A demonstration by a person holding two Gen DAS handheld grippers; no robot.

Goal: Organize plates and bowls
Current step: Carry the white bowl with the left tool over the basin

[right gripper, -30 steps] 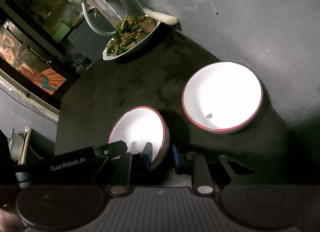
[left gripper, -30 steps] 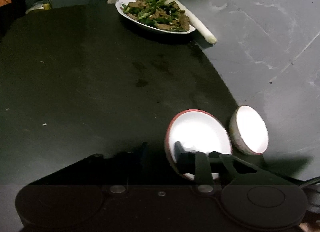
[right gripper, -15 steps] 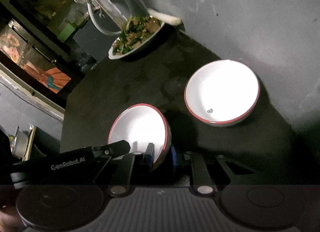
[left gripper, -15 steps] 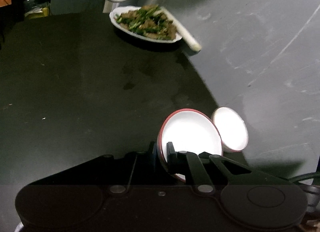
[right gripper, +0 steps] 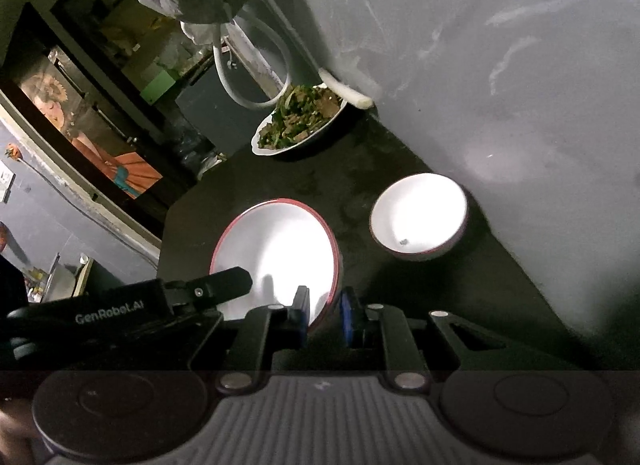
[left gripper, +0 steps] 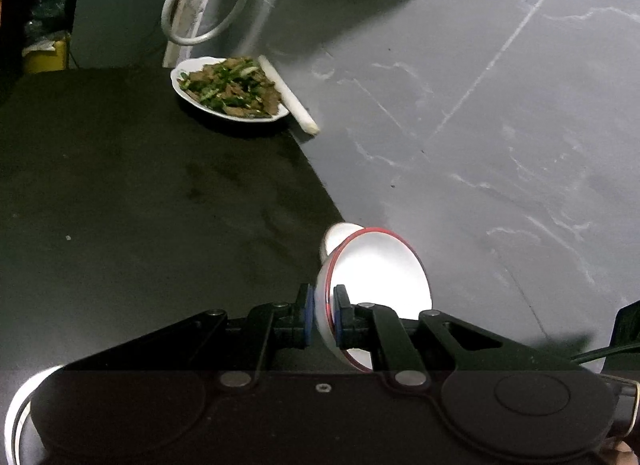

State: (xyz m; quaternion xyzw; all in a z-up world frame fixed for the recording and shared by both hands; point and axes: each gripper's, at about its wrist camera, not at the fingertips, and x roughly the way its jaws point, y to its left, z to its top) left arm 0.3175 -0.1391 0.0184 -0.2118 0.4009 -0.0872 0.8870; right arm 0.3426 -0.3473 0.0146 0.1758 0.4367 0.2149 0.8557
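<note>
My left gripper (left gripper: 321, 317) is shut on the rim of a white red-rimmed bowl (left gripper: 380, 277) and holds it tilted above the dark table (left gripper: 140, 205). A second white bowl (left gripper: 340, 235) peeks out just behind it. In the right wrist view my right gripper (right gripper: 325, 315) is shut on the rim of a white red-rimmed bowl (right gripper: 276, 253). The other gripper's black finger (right gripper: 216, 285) reaches over that bowl's left side. A smaller white bowl (right gripper: 420, 217) stands on the table to the right.
A white plate of stir-fried greens and meat (left gripper: 230, 89) stands at the table's far edge, with a white leek stalk (left gripper: 288, 95) beside it; the plate also shows in the right wrist view (right gripper: 300, 119). A grey wall (left gripper: 500, 105) borders the table on the right. A white hose (left gripper: 192, 13) hangs behind.
My left gripper has closed on the bowl's rim and lifted it, tilted. The right gripper has risen with its bowl, and the plate and the other bowl look farther away.
</note>
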